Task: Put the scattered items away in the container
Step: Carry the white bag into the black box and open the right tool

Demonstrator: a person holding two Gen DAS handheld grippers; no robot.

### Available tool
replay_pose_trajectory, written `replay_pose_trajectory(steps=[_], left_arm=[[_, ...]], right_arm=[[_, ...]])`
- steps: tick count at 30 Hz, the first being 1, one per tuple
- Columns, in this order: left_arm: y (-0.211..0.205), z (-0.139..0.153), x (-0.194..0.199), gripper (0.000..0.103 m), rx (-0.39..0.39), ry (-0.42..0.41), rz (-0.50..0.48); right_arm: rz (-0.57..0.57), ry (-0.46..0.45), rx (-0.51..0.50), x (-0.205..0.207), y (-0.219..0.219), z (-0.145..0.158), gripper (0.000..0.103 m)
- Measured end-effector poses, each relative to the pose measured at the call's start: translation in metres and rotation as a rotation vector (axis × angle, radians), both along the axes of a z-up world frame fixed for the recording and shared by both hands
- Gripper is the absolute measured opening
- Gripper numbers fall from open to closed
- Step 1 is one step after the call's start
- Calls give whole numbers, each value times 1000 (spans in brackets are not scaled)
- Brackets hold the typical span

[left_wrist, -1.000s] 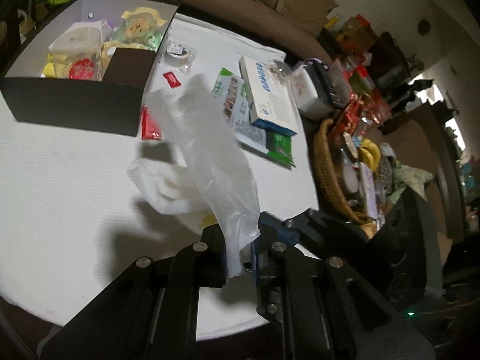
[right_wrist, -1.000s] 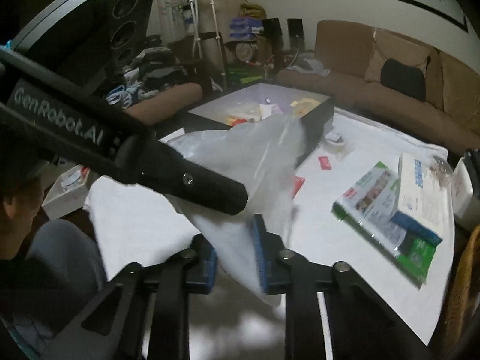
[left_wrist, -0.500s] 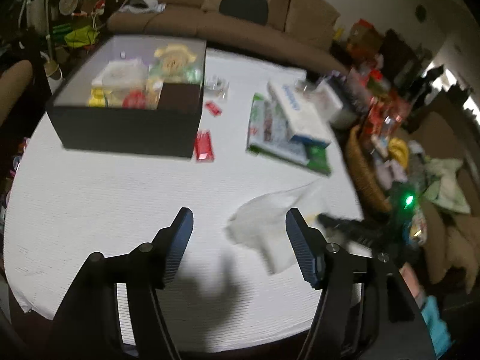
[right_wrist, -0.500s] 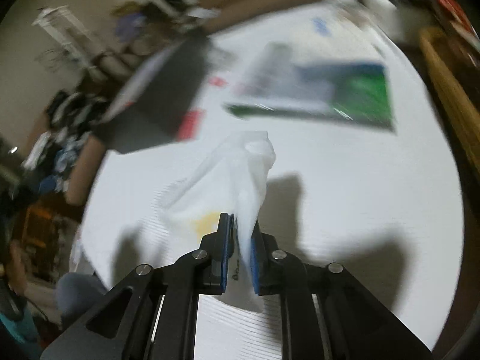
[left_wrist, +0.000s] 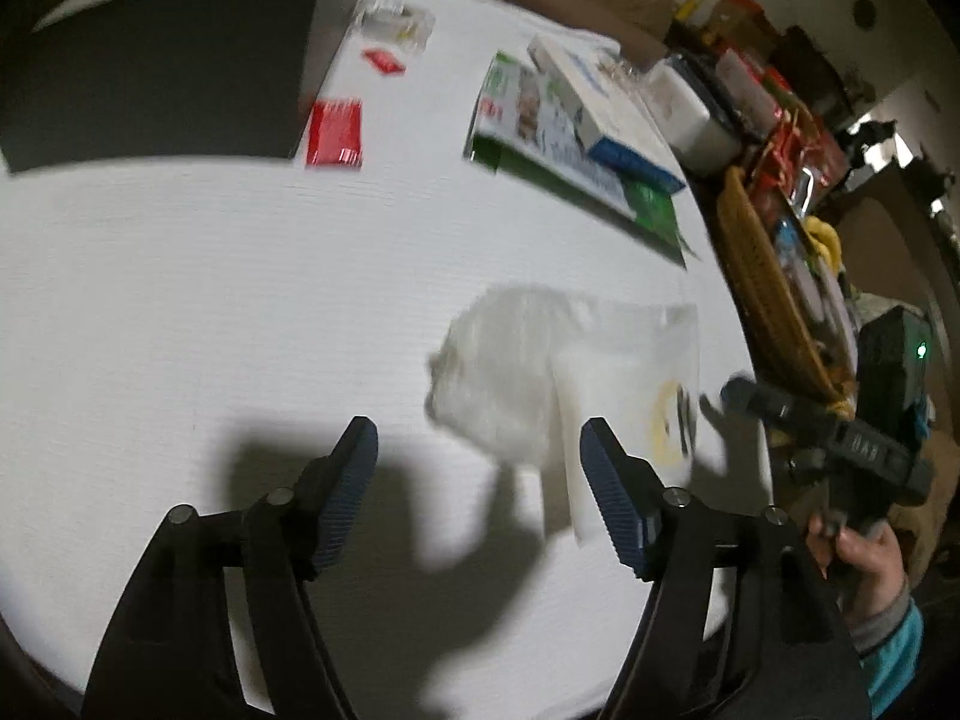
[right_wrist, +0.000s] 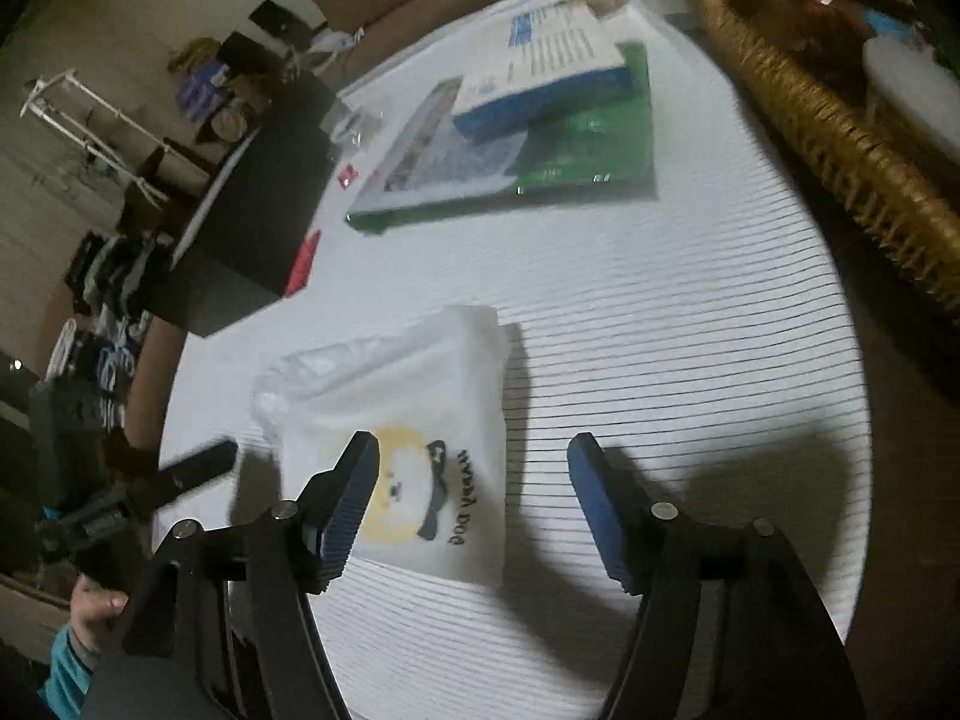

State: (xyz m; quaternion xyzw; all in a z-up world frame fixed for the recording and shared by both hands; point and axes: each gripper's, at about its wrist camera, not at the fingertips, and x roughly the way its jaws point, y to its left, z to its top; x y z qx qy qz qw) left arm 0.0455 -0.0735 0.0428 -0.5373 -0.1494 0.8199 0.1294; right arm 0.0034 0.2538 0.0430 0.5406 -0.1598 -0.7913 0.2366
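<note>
A white plastic bag with a yellow and black print lies flat on the white table; it also shows in the right wrist view. My left gripper is open and empty, just short of the bag. My right gripper is open and empty, with its left finger over the bag's print. The black box stands at the far left, also seen in the right wrist view. A red packet lies beside the box, and a small red sachet lies farther back.
A green flat pack with a white and blue box on it lies at the back right. A wicker basket full of things stands at the table's right edge. A clear wrapper lies near the box's corner.
My left gripper let go of the bag first and opened. My right gripper then laid the bag flat on the table and opened too.
</note>
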Motion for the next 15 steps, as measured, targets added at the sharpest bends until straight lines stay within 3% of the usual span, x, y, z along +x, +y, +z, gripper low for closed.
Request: replay_pose_trajectory(steps=[4, 5, 6, 8, 11, 15], left_arm=[[22, -9, -17, 74, -74, 4, -96], [29, -13, -19, 74, -115, 8, -122], [34, -16, -20, 75, -137, 11, -144], [44, -24, -21, 76, -128, -4, -186], [54, -26, -17, 76, -157, 19, -194], [57, -24, -13, 38, -145, 35, -182]], right_arm=[[47, -21, 1, -1, -15, -15, 68], [55, -13, 0, 0, -18, -15, 65], [67, -6, -6, 2, -20, -15, 56], [80, -12, -14, 2, -24, -18, 42], [81, -3, -18, 4, -26, -19, 41], [61, -16, -66, 4, -23, -15, 35]])
